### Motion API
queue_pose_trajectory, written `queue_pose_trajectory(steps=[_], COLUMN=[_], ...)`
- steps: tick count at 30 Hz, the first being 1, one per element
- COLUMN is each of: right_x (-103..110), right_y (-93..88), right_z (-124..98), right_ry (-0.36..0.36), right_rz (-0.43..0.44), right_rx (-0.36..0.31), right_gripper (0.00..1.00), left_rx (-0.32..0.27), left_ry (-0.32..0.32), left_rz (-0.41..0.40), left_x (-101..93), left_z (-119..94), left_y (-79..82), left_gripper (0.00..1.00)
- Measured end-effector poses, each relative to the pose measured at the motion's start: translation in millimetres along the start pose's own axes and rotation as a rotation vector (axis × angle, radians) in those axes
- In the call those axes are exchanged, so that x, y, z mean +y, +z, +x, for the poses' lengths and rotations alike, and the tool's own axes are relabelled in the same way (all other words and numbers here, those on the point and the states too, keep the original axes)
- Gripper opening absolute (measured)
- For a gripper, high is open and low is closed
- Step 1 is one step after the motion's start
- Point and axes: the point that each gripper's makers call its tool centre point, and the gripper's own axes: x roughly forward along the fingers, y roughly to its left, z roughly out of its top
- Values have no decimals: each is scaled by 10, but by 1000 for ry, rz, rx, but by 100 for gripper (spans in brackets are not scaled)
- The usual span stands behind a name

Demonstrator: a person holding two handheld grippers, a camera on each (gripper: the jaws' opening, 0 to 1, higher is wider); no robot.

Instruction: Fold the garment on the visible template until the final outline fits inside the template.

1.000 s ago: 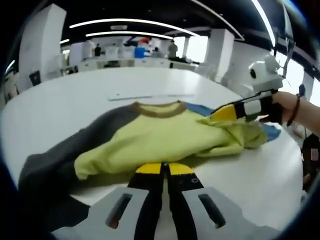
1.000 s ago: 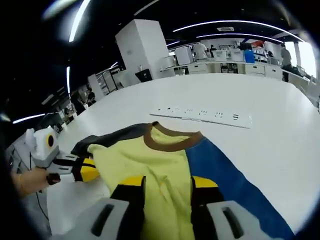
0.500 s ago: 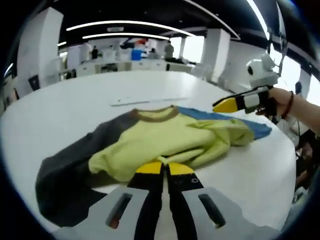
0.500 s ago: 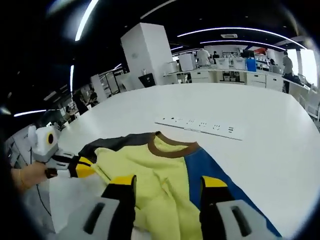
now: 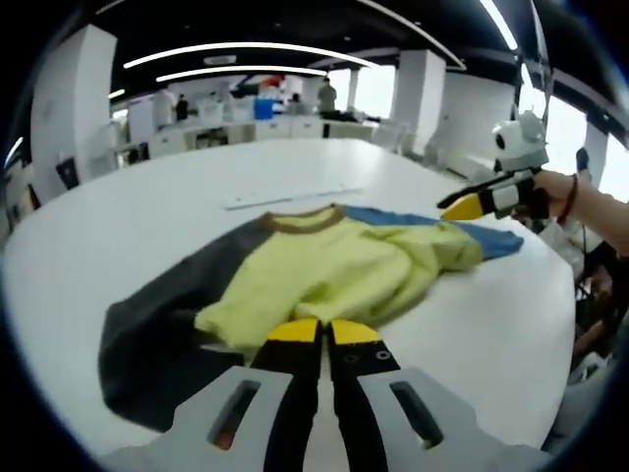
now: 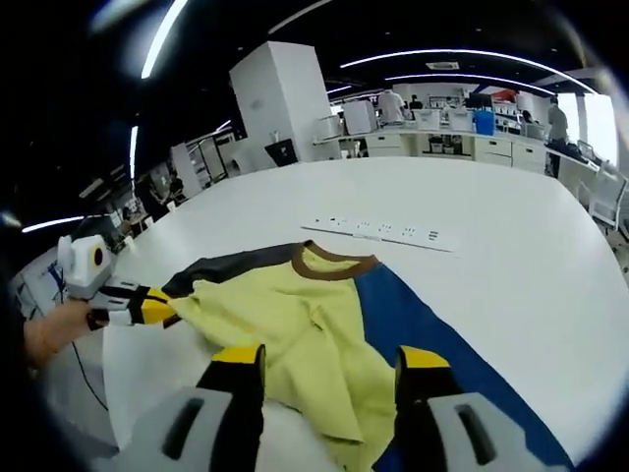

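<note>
On the white table [image 5: 147, 206], the garment [image 5: 334, 270] is lying spread out: yellow-green body, brown collar, dk grey sleeve, blue sleeve. L gripper view: the left gripper [image 5: 319, 334] is rising from 6 o'clock, yellow tips pressed together, jaws closed w/ nothing visible between them, sitting just short of the garment's near yellow edge. Grey sleeve is trailing off toward 8 o'clock, blue sleeve toward 2 o'clock. The right gripper [image 5: 462, 207] is coming in at 3 o'clock, held by a hand [image 5: 565, 192], hovering near the blue sleeve end; can't tell touching or apart.

R gripper view: right gripper [image 6: 329, 362] is standing w/ jaws spread wide, open, nothing held; yellow fabric of the garment [image 6: 295, 320] is showing in the gap btwn them. Blue sleeve is running toward 5 o'clock, collar at 12. Left gripper [image 6: 157, 310] is sitting at 9 o'clock beside the grey sleeve. A long white strip [image 6: 378, 231] is lying on the table [image 6: 511, 256] beyond the collar, well apart. Desks and people are showing far back.
</note>
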Motion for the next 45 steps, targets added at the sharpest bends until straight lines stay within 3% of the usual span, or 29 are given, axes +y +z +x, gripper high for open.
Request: queue_pose_trajectory(steps=[10, 16, 25, 29, 31, 37, 45], right_x=[-90, -22, -148, -148, -226, -152, 2], right_y=[-282, -503, -728, -734, -757, -728, -667], right_z=[-254, -351, -331, -360, -315, -391, -652], right_ry=[-41, -46, -85, -110, -103, -92, -61], right_rz=[-33, -44, -34, -88, -70, -73, -82], right_rx=[48, 85, 129, 120, 129, 116, 94], right_gripper=[47, 38, 17, 5, 2, 0, 0], left_rx=[8, 8, 19, 27, 29, 38, 47], left_ry=[9, 20, 44, 49, 49, 50, 63], left_rz=[2, 5, 9, 10, 9, 3, 5], left_x=[-6, 31, 111, 109, 99, 115, 137], left_z=[-139, -231, -335, -354, -364, -411, -572], left_y=[-9, -28, -74, -96, -108, -152, -206], left_gripper=[0, 0, 0, 0, 0, 0, 0])
